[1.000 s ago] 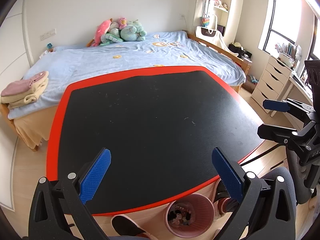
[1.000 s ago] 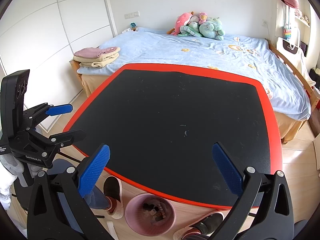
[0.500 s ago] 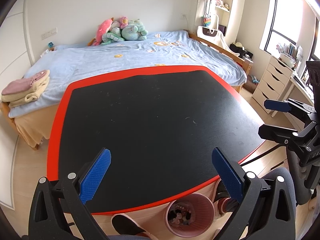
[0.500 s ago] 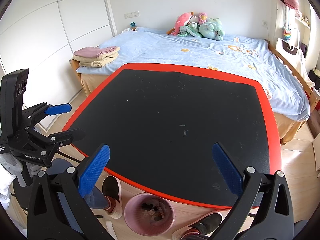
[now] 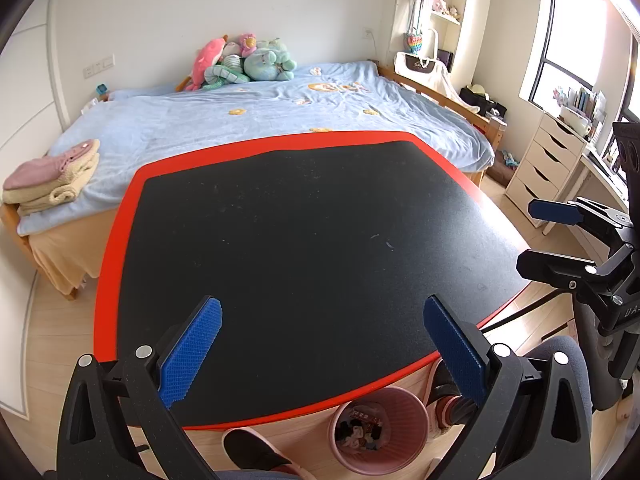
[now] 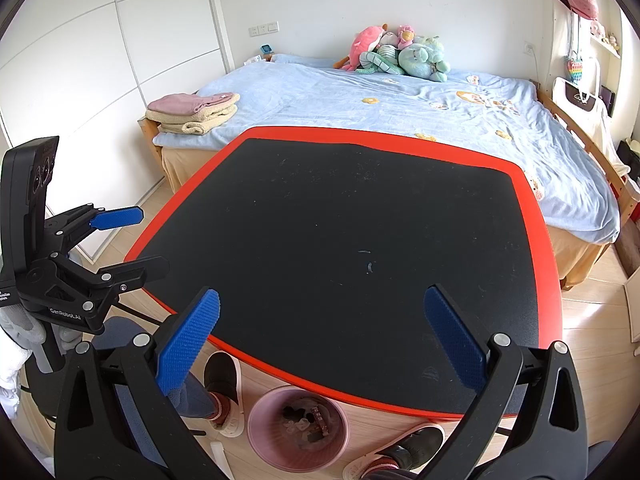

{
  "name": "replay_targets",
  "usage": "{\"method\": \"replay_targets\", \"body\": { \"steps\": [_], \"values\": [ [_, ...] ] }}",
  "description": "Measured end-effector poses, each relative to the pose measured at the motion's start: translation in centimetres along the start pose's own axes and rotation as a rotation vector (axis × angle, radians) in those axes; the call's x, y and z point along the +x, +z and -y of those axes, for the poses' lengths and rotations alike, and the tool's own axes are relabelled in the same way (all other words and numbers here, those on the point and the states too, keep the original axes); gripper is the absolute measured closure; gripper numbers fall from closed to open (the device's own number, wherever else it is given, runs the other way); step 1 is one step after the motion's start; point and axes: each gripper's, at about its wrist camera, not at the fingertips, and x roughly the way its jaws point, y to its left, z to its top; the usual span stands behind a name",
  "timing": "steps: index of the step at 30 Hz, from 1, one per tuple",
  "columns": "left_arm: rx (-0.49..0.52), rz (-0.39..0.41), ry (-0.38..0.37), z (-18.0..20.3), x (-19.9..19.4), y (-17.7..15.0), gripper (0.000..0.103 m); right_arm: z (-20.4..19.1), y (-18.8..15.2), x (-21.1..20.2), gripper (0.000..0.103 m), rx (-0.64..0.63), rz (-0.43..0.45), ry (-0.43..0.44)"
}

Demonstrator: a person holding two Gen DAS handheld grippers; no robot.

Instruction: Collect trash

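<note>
Two grippers, both spread wide with nothing between the pads. Left gripper (image 5: pixel 322 344) sits at the bottom of the left wrist view: black plastic arms, blue pads (image 5: pixel 191 352) with a fine knurled texture. Right gripper (image 6: pixel 320 338) is the same build, bottom of the right wrist view; it also shows at the right edge of the left view, jaws apart. Table (image 5: pixel 120 216) fills the middle of both frames: matte black top with a grainy surface, glossy red rim, rounded corners, a few pale specks and one small smear near centre. Trash bin (image 6: pixel 260 446) is on the wood floor below the table's near edge, bottom centre in both views: round, pink, ribbed plastic wall, with dark and pale scraps of trash (image 6: pixel 306 422) inside; what the scraps are I cannot tell. Slippered feet (image 6: pixel 222 376) flank the bin. Behind the table, upper frame: bed (image 6: pixel 400 104) with a light blue rumpled cover, soft toys (image 6: pixel 396 56) by the wall, folded towels (image 6: pixel 192 112) on the corner.
</note>
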Motion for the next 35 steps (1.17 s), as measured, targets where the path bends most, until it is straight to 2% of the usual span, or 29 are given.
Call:
{"method": "replay_targets", "body": {
  "steps": [28,35],
  "values": [
    [0.008,0.007,-0.005,-0.15,0.09,-0.37,0.006,0.73,0.28,0.07,0.003,-0.002,-0.001,0.000],
    [0.003,0.008,-0.031,-0.26,-0.04,-0.30,0.006,0.91,0.35,0.01,0.003,-0.001,0.000,-0.002]
  ]
}}
